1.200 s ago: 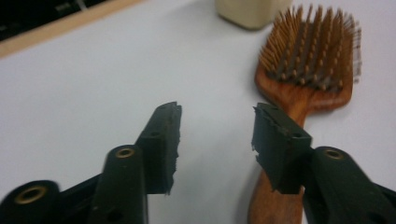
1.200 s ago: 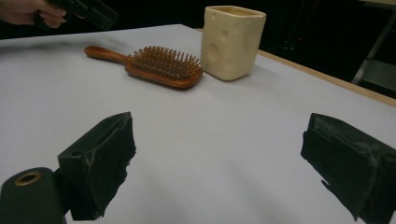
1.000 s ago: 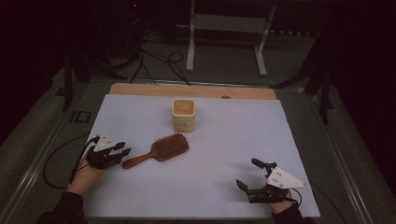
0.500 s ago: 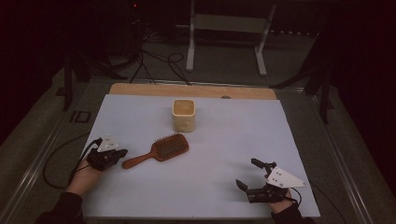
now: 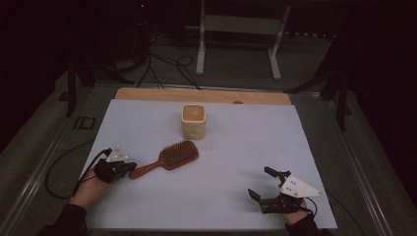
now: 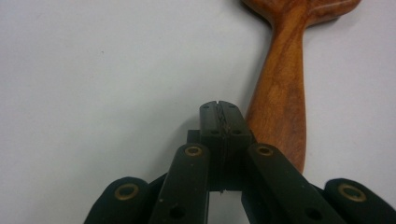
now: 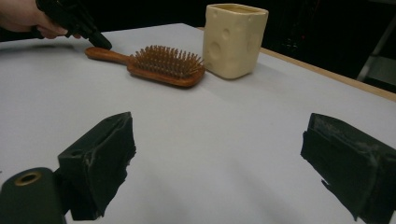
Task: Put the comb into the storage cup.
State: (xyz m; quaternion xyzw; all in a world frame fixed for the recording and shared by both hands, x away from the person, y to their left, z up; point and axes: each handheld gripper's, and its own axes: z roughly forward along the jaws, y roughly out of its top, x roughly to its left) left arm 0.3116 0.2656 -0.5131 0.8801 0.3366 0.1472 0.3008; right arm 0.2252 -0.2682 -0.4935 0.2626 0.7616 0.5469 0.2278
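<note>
Left gripper (image 6: pixel 219 112): jaws pressed together, nothing between them; tips sit just beside the end of the hairbrush (image 6: pixel 285 88) handle, on its side away from the cup. In the left gripper view the brush head is cut off at the top edge, and contact between jaw and handle cannot be told. In the high view this gripper (image 5: pixel 127 169) lies at the handle's tip, held by the left hand (image 5: pixel 91 184).

Right gripper (image 7: pixel 219 158): jaws spread wide, holding nothing, over bare table; in the high view it (image 5: pixel 260 184) sits well apart from the hairbrush (image 5: pixel 169 158), toward the near right corner of the white table surface (image 5: pixel 246 142).

Hairbrush (image 7: pixel 159 65): wooden, bristles up, lying flat, handle toward the left gripper (image 7: pixel 100 42).

Cup (image 5: pixel 193 121): cream, squarish, dimpled sides, upright, just beyond the brush head. Its (image 7: pixel 235 39) contents cannot be made out.

Surroundings beyond the table: dark; cables (image 5: pixel 167 64) and a metal stand (image 5: pixel 238 34) faintly visible behind the cup.
</note>
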